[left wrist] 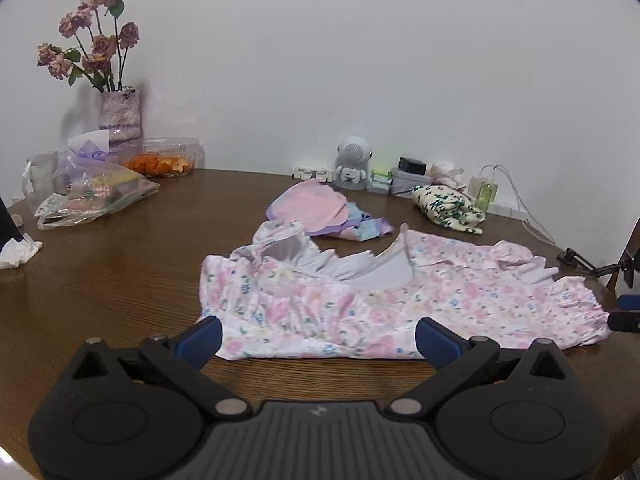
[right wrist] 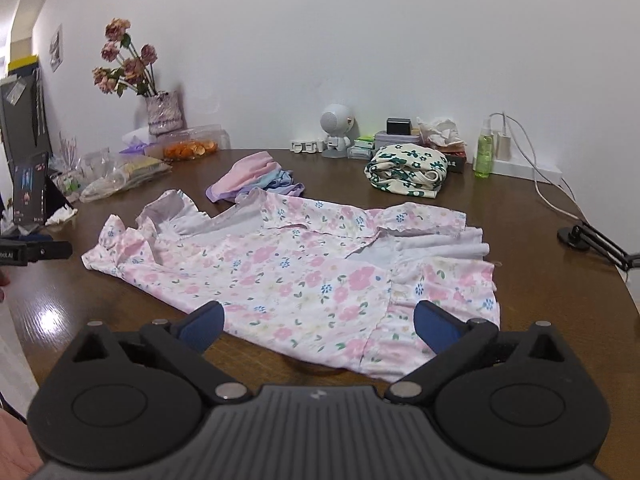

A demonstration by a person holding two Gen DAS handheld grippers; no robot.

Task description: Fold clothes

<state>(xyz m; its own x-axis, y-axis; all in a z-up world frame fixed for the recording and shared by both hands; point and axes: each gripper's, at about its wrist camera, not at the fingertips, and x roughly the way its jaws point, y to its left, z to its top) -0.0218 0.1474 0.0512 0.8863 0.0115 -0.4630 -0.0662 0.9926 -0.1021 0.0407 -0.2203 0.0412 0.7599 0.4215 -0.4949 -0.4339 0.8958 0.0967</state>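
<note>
A pink floral garment lies folded across the middle of the brown table, its white lining showing at the neckline and sleeves. My left gripper stands open just above the garment's near edge, nothing between its blue pads. My right gripper is open too, over the near hem at the garment's right part, with nothing gripped. The right gripper's tip shows at the right edge of the left wrist view. The left gripper's tip appears at the left edge of the right wrist view.
Behind the garment lie a folded pink and purple cloth and a folded green-flowered cloth. A vase of flowers, plastic bags, a small white robot figure, a spray bottle and cables stand along the wall.
</note>
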